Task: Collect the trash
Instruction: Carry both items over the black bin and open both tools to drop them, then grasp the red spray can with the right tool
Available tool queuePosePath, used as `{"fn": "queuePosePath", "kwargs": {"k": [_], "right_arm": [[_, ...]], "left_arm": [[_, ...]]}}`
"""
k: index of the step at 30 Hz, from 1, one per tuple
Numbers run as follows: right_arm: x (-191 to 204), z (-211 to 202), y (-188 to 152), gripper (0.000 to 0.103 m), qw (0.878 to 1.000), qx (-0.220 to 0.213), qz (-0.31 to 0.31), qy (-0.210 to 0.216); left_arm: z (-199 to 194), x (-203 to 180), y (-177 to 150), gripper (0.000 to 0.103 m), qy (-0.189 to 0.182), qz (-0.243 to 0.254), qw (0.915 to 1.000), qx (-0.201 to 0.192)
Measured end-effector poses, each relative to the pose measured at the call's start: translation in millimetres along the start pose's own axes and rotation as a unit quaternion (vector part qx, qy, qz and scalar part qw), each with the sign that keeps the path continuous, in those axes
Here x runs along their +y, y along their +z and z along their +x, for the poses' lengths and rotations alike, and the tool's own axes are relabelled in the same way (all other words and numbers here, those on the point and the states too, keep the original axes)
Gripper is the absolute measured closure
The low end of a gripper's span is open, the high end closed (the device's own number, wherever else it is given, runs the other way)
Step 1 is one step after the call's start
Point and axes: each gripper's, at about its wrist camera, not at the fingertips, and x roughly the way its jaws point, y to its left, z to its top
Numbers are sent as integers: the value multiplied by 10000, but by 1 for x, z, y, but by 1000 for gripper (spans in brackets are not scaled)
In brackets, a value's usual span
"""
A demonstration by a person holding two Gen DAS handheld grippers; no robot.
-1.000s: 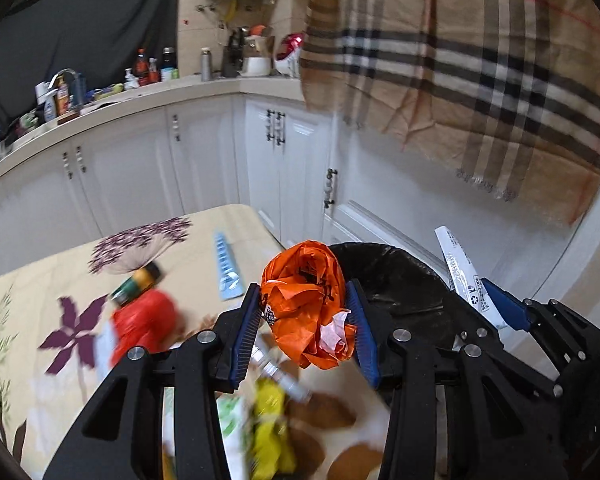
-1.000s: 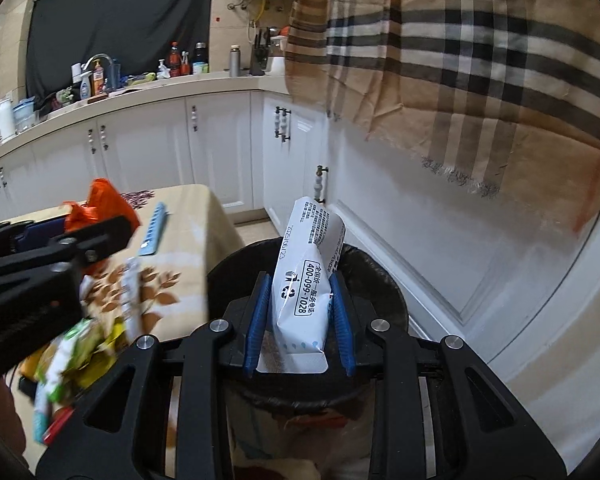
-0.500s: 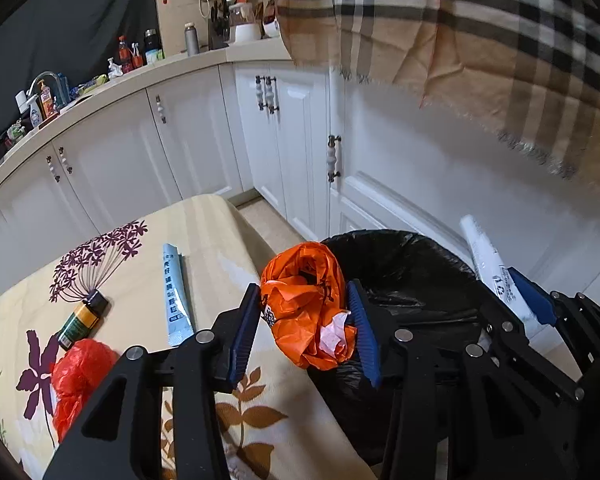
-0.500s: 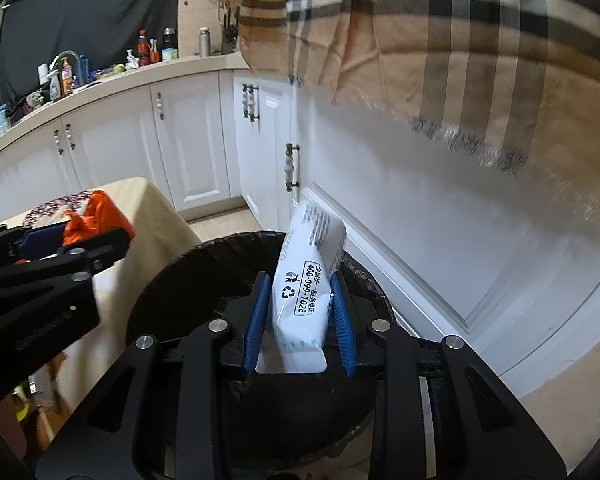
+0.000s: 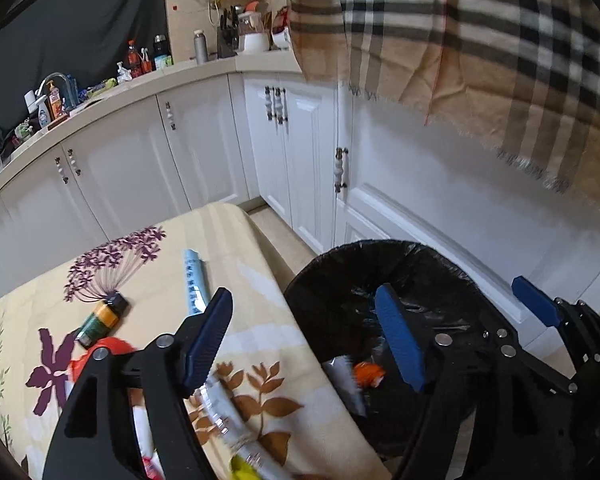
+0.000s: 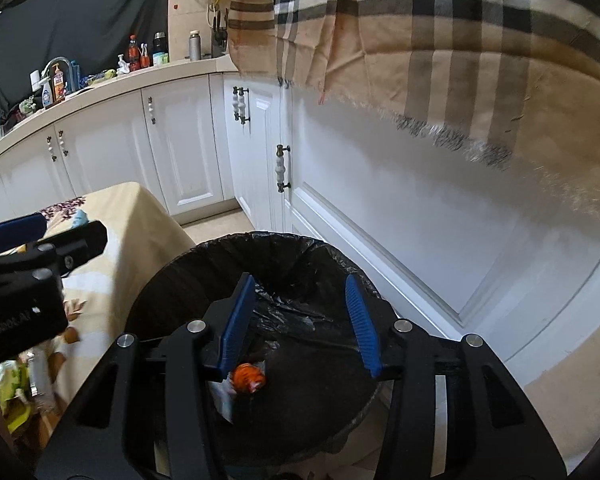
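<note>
The orange plastic bag [image 5: 367,374] lies crumpled and blurred down inside the black-lined trash bin [image 5: 412,252], with the white wrapper [image 5: 346,380] just beside it on its left; from the right wrist view the same orange bag [image 6: 249,378] and white wrapper [image 6: 222,394] show low in the bin [image 6: 204,264], under the left blue pad. The left gripper [image 5: 304,336] straddles the edge between table and bin, its jaws opening wide with nothing between the pads: one blue pad is over the tablecloth, the other over the bin's mouth. The right gripper [image 6: 300,320] points down into the bin, its jaws also opening and empty, both blue pads apart over the black liner. In the left wrist view the right gripper's blue fingertip [image 5: 534,306] shows beyond the bin's right rim. On the floral tablecloth [image 5: 260,264] more trash lies: a pale blue tube [image 5: 194,280] behind the left pad, a small green and orange bottle [image 5: 100,320] near the purple flower print, a red bag [image 5: 100,354] partly hidden by the gripper, and blurred silver and yellow wrappers [image 5: 236,424] at the near edge. White kitchen cabinets [image 5: 204,148] run behind, a cluttered counter [image 5: 100,88] above them, and a plaid cloth [image 5: 480,48] hangs at upper right.
</note>
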Motion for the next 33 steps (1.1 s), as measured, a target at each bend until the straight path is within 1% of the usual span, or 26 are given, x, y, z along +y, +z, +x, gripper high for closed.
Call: {"fn": "queuePosePath", "kwargs": {"k": [5,8,14,19,25,30,33], "right_arm": [[10,-32,-3,56,9999,-78,-25,76],[18,-51,-10,56,9998,-97,-50,149],[41,-92,-29,56,9990,-116,-183,404],[67,-117,-48,56,9976,-23,-242,653],[107,-132,-68,56,9940,150,-507,962],[136,-140,-81,56,9899,320,-717,1184],[150,-141,-90,56,9876,459,-848,1240]], "left_arm": [[-31,13,-8,29,29,-51,9999,-159],[-52,29,-19,28,110,-163,9996,-208],[-87,62,-45,26,406,-339,9981,-326],[-110,94,-76,26,655,-571,9959,-252],[-129,128,-111,25,1083,-734,9912,-185],[-137,154,-136,25,1328,-926,9868,-63],[-140,165,-148,25,1453,-974,9846,-8]]}}
